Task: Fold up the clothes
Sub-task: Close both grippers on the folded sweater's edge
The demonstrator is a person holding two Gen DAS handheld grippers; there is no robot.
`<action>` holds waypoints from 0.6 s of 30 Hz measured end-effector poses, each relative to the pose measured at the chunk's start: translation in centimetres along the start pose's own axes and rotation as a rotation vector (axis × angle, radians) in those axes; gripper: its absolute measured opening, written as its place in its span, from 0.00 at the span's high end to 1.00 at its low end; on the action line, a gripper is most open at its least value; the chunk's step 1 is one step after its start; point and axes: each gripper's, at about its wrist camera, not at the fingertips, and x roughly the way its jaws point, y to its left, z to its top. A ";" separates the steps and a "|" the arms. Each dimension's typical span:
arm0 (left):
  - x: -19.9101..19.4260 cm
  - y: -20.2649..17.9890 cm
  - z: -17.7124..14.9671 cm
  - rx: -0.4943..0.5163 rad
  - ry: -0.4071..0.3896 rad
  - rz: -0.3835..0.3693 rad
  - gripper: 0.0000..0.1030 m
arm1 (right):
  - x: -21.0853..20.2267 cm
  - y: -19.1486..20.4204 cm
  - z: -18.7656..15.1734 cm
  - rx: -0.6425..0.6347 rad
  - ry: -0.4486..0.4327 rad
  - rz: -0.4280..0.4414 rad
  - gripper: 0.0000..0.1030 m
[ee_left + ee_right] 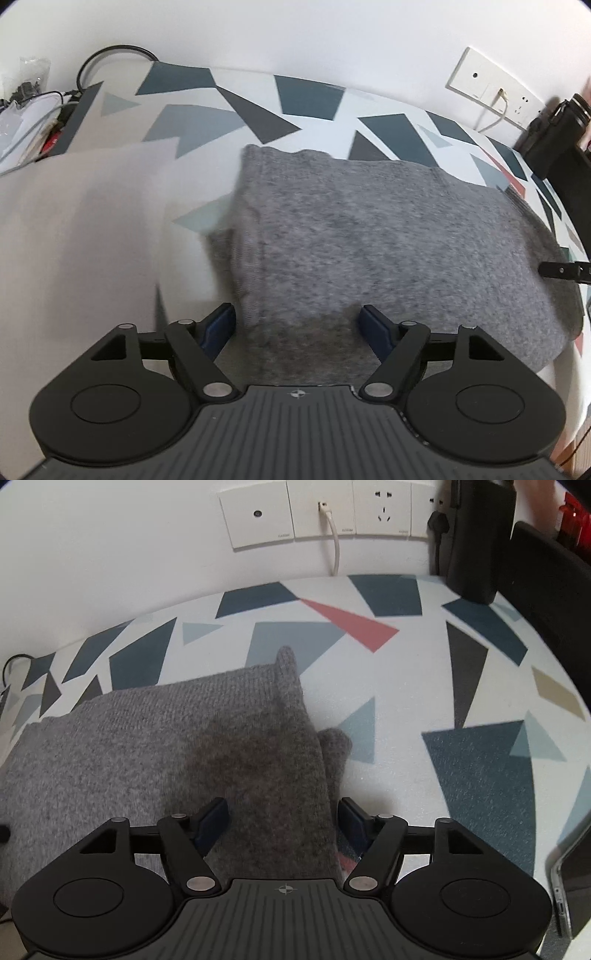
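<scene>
A grey knitted garment [369, 236] lies folded on the table's patterned cloth [314, 99]. My left gripper [297, 325] hangs low over its near left edge, jaws open; the left pad [221, 326] sits just off the knit and the right pad [373, 328] over it. In the right wrist view the garment [147, 746] ends in a raised ridge with a pointed corner [288, 661]. My right gripper [282, 816] straddles that right edge, open, and its pads do not visibly press the knit. One right finger [565, 271] shows at the left wrist view's right edge.
Wall sockets [321, 513] with a white cable [335, 542] are behind the table. Black items [476, 539] stand at the back right and a phone [572, 886] lies at the near right. A black cable [110, 55] and clutter [29, 110] sit far left beside a pale beige sheet [81, 229].
</scene>
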 end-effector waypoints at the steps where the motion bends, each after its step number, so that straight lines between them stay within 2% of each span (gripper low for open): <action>1: 0.0 0.1 0.0 0.001 -0.001 0.000 0.25 | 0.1 -0.1 -0.1 0.003 0.002 0.005 0.39; 5: 0.3 -0.5 0.2 0.042 0.002 0.006 0.25 | 0.6 0.1 0.0 0.002 0.016 0.024 0.41; 7: 0.2 -0.5 0.2 0.046 0.007 0.003 0.25 | 0.8 0.0 0.2 0.010 0.025 0.028 0.34; 10: 0.2 -0.4 0.3 0.052 0.013 -0.002 0.25 | 0.9 -0.3 0.3 0.021 0.033 0.035 0.31; 11: 0.2 -0.5 0.3 0.057 0.014 -0.001 0.26 | 0.9 -0.2 0.2 0.010 0.034 0.035 0.31; 12: 0.2 -0.6 0.2 0.065 0.014 -0.005 0.33 | 0.9 -0.1 0.1 0.000 0.032 0.032 0.32; 13: 0.1 -0.7 0.2 0.074 0.014 -0.020 0.38 | 0.8 0.0 0.0 -0.011 0.030 0.030 0.34; 14: 0.1 -0.9 0.3 0.084 0.016 -0.041 0.52 | 0.8 0.1 -0.1 -0.020 0.025 0.034 0.38; 15: 0.0 -1.1 0.3 0.084 0.020 -0.060 0.60 | 0.7 0.3 -0.2 -0.028 0.023 0.047 0.50; 16: 0.0 -1.2 0.3 0.077 0.024 -0.066 0.61 | 0.5 0.4 -0.1 -0.029 0.025 0.067 0.62; 18: 0.0 -1.2 0.4 0.069 0.029 -0.070 0.62 | 0.3 0.8 -0.1 -0.033 0.030 0.079 0.69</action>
